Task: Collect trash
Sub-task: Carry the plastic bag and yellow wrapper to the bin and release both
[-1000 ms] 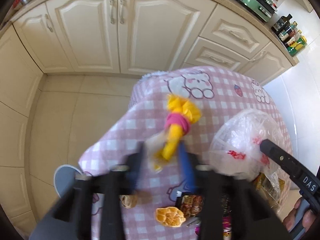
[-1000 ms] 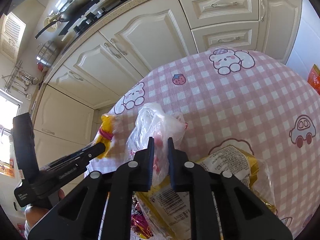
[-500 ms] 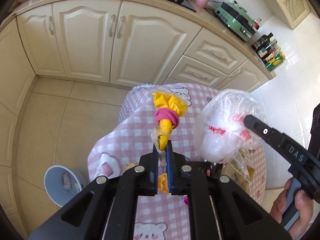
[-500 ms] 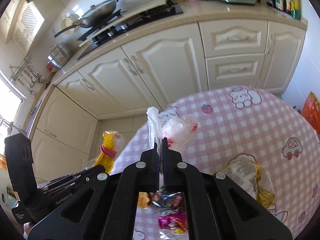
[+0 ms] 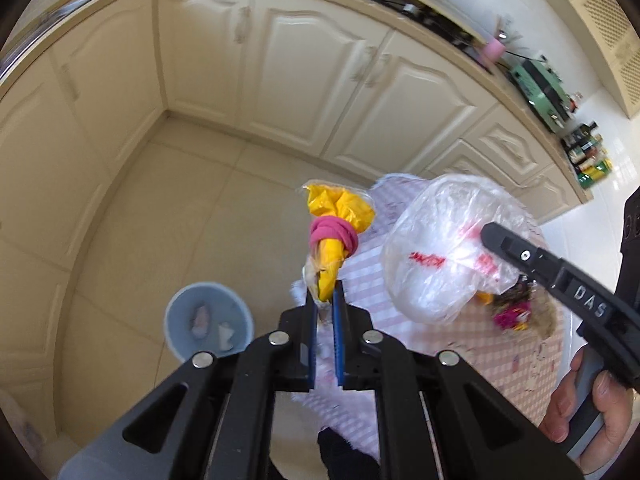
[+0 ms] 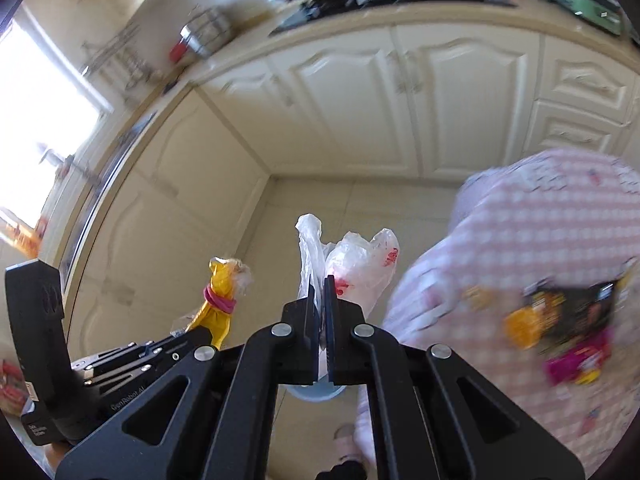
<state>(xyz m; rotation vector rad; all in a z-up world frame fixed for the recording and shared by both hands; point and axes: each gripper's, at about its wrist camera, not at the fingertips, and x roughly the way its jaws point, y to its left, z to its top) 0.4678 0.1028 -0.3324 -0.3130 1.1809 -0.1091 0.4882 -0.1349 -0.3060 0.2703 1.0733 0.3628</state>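
Left gripper [image 5: 325, 300] clamped on the lower end of a yellow wrapper bundle [image 5: 335, 224]; pink band [image 5: 332, 237] wound round its middle. Right gripper [image 6: 319, 294] pinched fully together on the gathered neck of a clear plastic bag [image 6: 362, 268] with red print.

Change over the last second: both pieces were at the pink checked tablecloth [image 5: 460, 344] a second ago, the left jaws closing around the bundle. Now both hang clear of the table edge, over bare floor tile. Blue bin [image 5: 208, 326] has come into the left view, below and left of the bundle, a few scraps already in it. Reading: pickup done, carry to the bin under way; release not yet made.

Orientation: bundle's long axis runs roughly along the gripper's line, crumpled flared end pointing away from the jaws, held end nearest them. Bag bulges away from the right jaws.

Farther off, more wrappers [image 6: 568, 320] remain on the cloth, too blurred to identify, possibly snack packets. A hand [image 5: 592, 404] grips the right gripper's handle. Cream cabinets [image 5: 280, 64] behind.
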